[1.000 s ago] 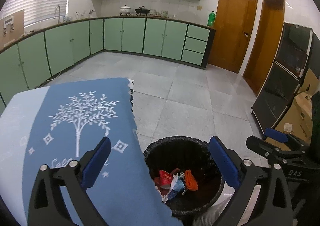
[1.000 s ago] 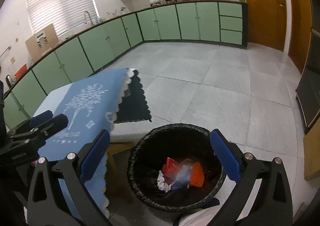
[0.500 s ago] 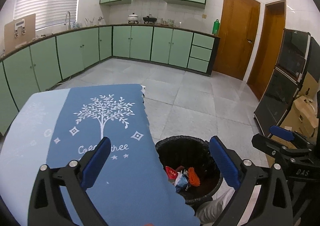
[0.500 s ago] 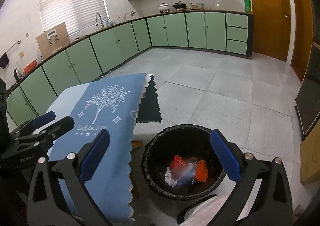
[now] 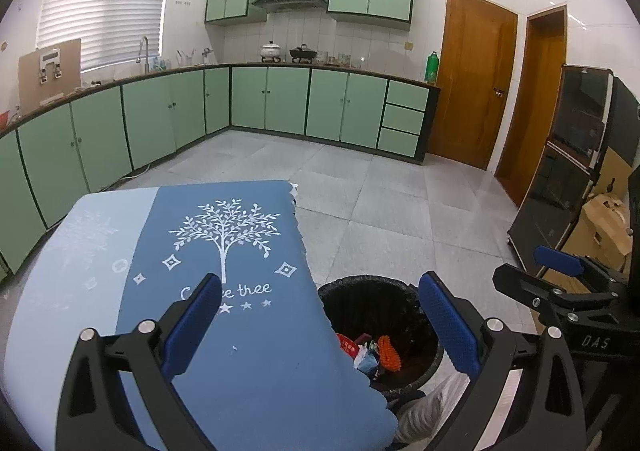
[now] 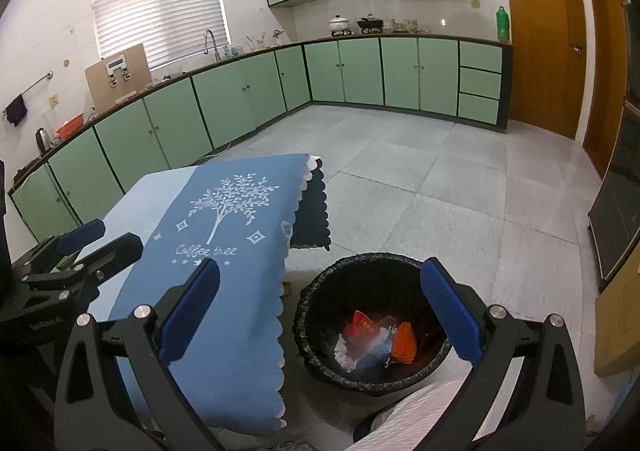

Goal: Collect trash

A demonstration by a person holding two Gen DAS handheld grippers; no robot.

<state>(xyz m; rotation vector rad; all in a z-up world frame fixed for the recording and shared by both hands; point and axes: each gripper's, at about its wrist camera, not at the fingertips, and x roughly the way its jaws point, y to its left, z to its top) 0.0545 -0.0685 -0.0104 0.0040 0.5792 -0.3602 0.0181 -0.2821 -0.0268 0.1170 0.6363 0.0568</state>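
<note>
A black-lined trash bin (image 6: 340,283) stands on the floor by the table's right edge; it also shows in the left wrist view (image 5: 360,291). Inside lie a red wrapper (image 6: 362,327), an orange piece (image 6: 405,340) and white crumpled paper (image 6: 345,351). My left gripper (image 5: 320,327) is open and empty, above the table's near right edge. My right gripper (image 6: 320,311) is open and empty, above the bin's left rim. Each gripper shows in the other's view, the right one (image 5: 560,283) and the left one (image 6: 80,251).
The table carries a blue cloth (image 5: 224,251) printed with a white tree. Green cabinets (image 5: 280,103) line the far walls. Wooden doors (image 5: 468,79), dark panels (image 5: 560,187) and cardboard boxes (image 5: 600,227) stand at the right. White cloth (image 6: 420,415) shows at the bottom edge.
Both grippers have risen and tilted up, so the bin sits lower in both views and more of the room shows. Both stay open and empty.
</note>
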